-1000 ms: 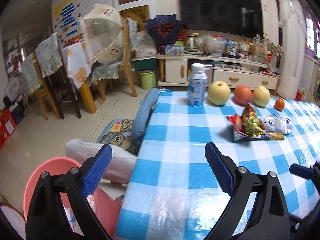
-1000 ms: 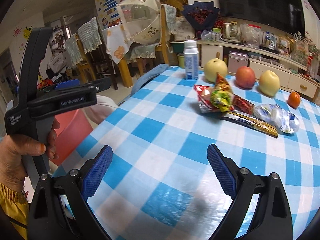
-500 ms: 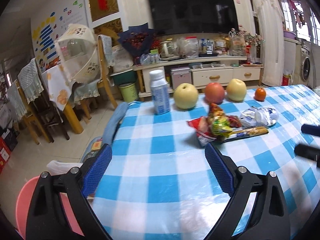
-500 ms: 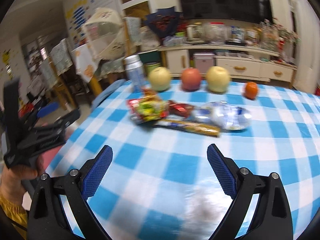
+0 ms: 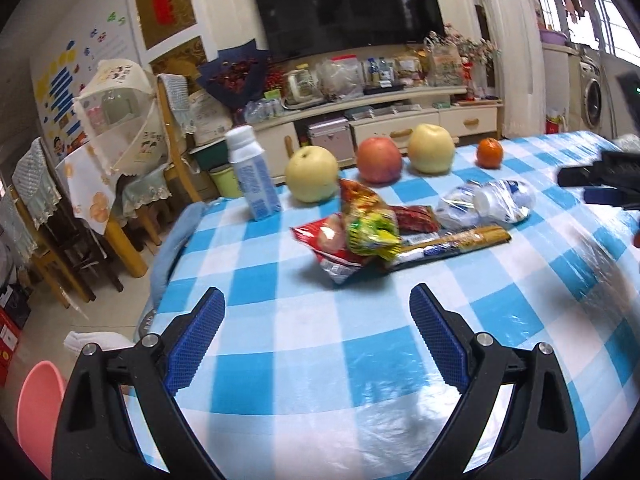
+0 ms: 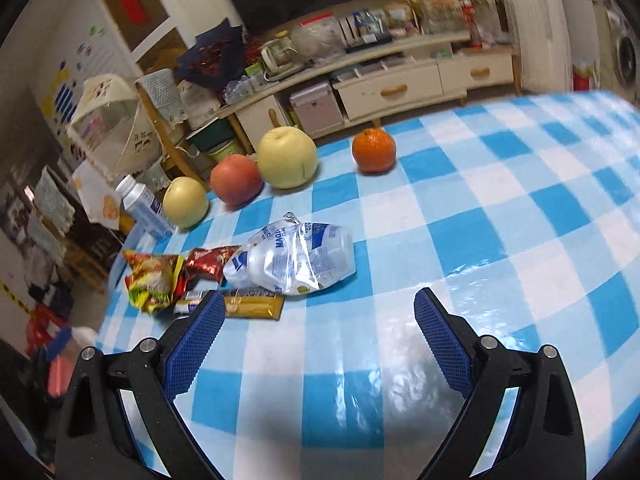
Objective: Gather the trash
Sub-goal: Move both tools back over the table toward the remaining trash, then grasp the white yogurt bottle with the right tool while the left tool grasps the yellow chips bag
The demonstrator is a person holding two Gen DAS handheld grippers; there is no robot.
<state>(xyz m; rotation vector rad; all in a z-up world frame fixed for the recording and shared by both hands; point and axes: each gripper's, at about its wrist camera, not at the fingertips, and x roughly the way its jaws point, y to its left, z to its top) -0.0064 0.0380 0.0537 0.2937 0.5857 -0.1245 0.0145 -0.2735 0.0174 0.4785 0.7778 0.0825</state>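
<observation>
Blue-checked tablecloth (image 5: 256, 280) under both spread-apart tools, left tool (image 5: 318, 340), right tool (image 6: 320, 336); wrappers (image 5: 360, 236), fruit, television cabinet (image 5: 400, 120) behind

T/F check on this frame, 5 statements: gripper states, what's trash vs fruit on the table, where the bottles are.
1. Both grippers are open and empty. True: the left gripper and right gripper hold nothing over the checked tablecloth.
2. The crushed plastic bottle lies on its side. True.
3. The orange sits among the snack wrappers. False: it stands apart, at the end of the fruit row by a yellow apple.
4. The white bottle has tipped over. False: it stands upright near the table edge.
5. The right gripper is shut on the gold wrapper. False: its jaws are open and grip nothing.
</observation>
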